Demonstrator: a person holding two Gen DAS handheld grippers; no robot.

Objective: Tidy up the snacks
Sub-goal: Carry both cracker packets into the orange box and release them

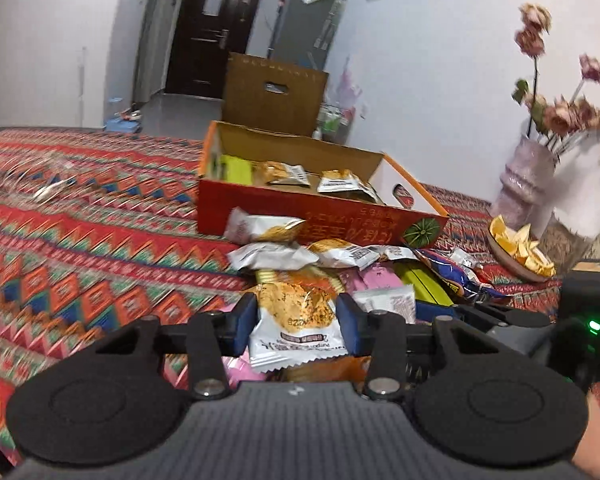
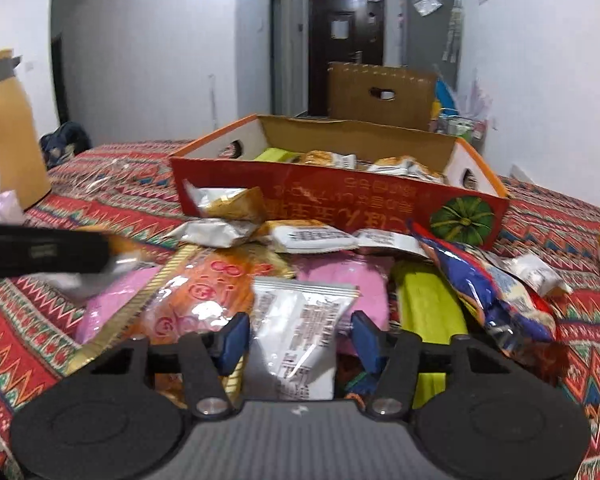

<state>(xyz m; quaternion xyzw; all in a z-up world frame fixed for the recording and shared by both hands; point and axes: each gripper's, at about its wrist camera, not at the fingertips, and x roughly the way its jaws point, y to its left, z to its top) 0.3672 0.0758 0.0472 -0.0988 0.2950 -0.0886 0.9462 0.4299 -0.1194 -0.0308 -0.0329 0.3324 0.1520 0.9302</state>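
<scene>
My left gripper (image 1: 296, 314) is shut on a white snack packet with a golden cracker print (image 1: 294, 330), its blue pads pressing both sides. My right gripper (image 2: 300, 334) is shut on a silvery-white packet with printed text (image 2: 296, 344), which stands upright between the blue pads. Both hover over a heap of loose snacks (image 2: 320, 236) on the patterned cloth: pink, orange, green and blue wrappers. Just behind the heap is an open red-and-orange cardboard box (image 1: 300, 208) (image 2: 340, 196) with a few packets and a green pack inside. The left gripper body (image 2: 40, 252) shows blurred at the left of the right wrist view.
A vase of dried pink flowers (image 1: 524, 176) and a plate of orange wedges (image 1: 520, 248) stand right of the heap. A brown carton (image 1: 272, 92) is behind the box. A tan container (image 2: 8, 132) stands at far left on the cloth (image 1: 80, 240).
</scene>
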